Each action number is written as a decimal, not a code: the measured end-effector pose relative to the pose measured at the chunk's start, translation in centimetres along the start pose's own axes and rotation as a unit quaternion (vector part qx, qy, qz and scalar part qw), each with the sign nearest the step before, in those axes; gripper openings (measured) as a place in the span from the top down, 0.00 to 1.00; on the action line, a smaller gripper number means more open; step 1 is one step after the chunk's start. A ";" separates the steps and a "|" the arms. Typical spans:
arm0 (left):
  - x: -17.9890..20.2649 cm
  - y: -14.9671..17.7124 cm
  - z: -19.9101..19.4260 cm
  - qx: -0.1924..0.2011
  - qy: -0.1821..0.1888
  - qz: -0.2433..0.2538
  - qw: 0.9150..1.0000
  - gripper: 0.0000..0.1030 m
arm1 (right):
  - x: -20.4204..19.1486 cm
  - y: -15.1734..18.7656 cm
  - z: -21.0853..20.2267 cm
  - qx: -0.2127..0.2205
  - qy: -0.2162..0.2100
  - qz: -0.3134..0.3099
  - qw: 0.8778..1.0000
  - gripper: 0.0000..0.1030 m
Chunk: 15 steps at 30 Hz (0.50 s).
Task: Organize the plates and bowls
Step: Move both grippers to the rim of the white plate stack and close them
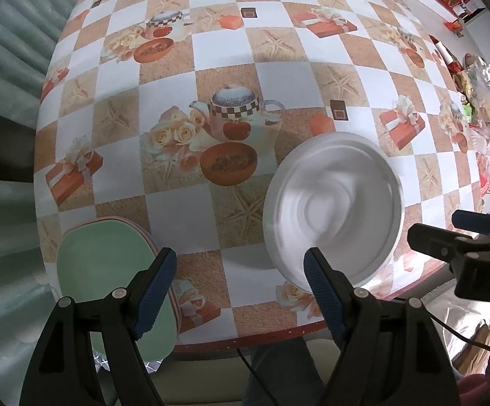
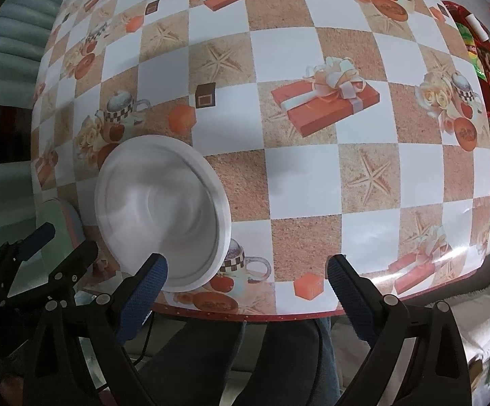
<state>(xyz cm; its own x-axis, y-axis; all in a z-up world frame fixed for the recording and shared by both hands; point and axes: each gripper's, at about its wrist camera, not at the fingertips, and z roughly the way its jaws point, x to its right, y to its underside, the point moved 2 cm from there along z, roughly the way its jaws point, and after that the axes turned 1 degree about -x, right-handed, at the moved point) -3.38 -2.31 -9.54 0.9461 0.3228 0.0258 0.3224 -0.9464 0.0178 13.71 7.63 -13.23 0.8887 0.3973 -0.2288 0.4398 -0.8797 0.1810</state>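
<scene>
Nearby, white bowl (image 1: 332,209) blurred, upright, both tools (image 1: 241,287) (image 2: 246,291) released.

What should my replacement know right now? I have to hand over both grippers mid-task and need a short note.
Left gripper: open, holding nothing, near the table's front edge.
Right gripper: open, holding nothing, also at the front edge.
White bowl: upright on the checkered tablecloth, between the two grippers; it looks blurred.
Green plate: at the near left corner, lying on top of a pink plate whose rim just shows.
Done: the plates look stacked.
Left: the white bowl sits apart, ungrasped; probably the next thing to place.
</scene>
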 end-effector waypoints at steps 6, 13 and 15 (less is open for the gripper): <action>0.0 -0.2 0.6 -0.007 0.000 0.000 1.000 0.22 | 0.0 0.0 0.6 -0.005 0.009 -0.001 1.000 0.06; 0.4 -0.5 1.6 -0.015 -0.003 0.003 1.000 0.22 | 0.1 0.1 1.5 -0.013 0.007 0.000 1.000 0.06; 0.5 -0.6 1.9 -0.018 -0.004 0.004 1.000 0.22 | 0.1 0.1 1.5 -0.014 0.006 0.001 1.000 0.06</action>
<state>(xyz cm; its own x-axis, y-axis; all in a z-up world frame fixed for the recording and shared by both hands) -3.07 -1.57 -11.46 0.9488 0.3153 0.0178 0.3140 -0.9479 0.0532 13.66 7.22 -14.72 0.8909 0.3994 -0.2164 0.4419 -0.8725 0.2085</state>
